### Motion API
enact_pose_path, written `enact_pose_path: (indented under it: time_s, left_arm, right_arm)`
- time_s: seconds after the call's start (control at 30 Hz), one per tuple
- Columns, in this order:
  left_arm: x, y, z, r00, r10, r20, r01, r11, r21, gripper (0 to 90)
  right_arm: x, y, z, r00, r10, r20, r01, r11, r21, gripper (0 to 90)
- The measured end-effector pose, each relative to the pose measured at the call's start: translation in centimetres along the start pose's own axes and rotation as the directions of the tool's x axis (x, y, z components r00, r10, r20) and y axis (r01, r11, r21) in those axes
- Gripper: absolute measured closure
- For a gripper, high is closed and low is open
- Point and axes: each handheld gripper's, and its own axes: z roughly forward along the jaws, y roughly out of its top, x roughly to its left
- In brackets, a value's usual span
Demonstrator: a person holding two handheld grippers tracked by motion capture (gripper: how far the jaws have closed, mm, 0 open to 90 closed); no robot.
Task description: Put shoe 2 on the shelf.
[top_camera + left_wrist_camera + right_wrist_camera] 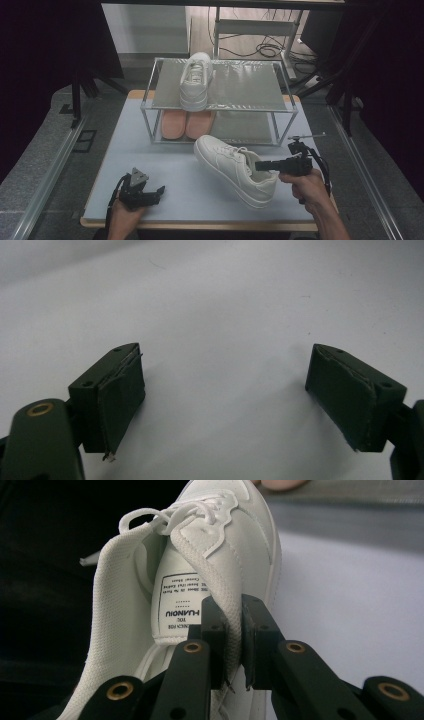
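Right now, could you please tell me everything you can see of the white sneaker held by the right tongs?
The white sneaker looks like smooth leather with a thick white sole, white laces and a mesh lining. The right tongs pinch its padded collar beside the printed tongue label. It hangs tilted over the table, toe toward the shoe rack.

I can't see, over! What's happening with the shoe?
Right gripper clamped on white sneaker collar. Left gripper open, over table. Rack ahead.
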Motion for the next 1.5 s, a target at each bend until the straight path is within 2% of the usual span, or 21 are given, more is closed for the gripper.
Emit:
enact_pose_path:
  time_s: [0.3, 0.83, 1.2, 1.5]
  left_arm:
    - [0.0, 0.0, 0.0, 1.0000, 0.001, 0.000, -0.001, 1.0000, 0.002, 15.7]
    - [0.0, 0.0, 0.0, 1.0000, 0.000, 0.002, 0.000, 1.0000, 0.002, 15.7]
    - [0.0, 0.0, 0.0, 1.0000, 0.000, 0.001, 0.000, 1.0000, 0.002, 15.7]
    - [0.0, 0.0, 0.0, 1.0000, 0.000, 0.001, 0.000, 1.0000, 0.002, 15.7]
  right_arm:
    - [1.0, 0.9, -2.5, 0.9999, -0.005, -0.013, 0.005, 0.999, -0.052, 82.0]
    - [2.4, 2.6, -5.5, 0.9965, 0.033, -0.077, -0.043, 0.991, -0.129, 82.0]
    - [2.6, 4.1, -7.0, 0.9934, 0.070, -0.091, -0.088, 0.975, -0.202, 82.0]
    - [2.5, 6.2, -7.4, 0.9933, 0.105, -0.047, -0.114, 0.954, -0.279, 82.0]
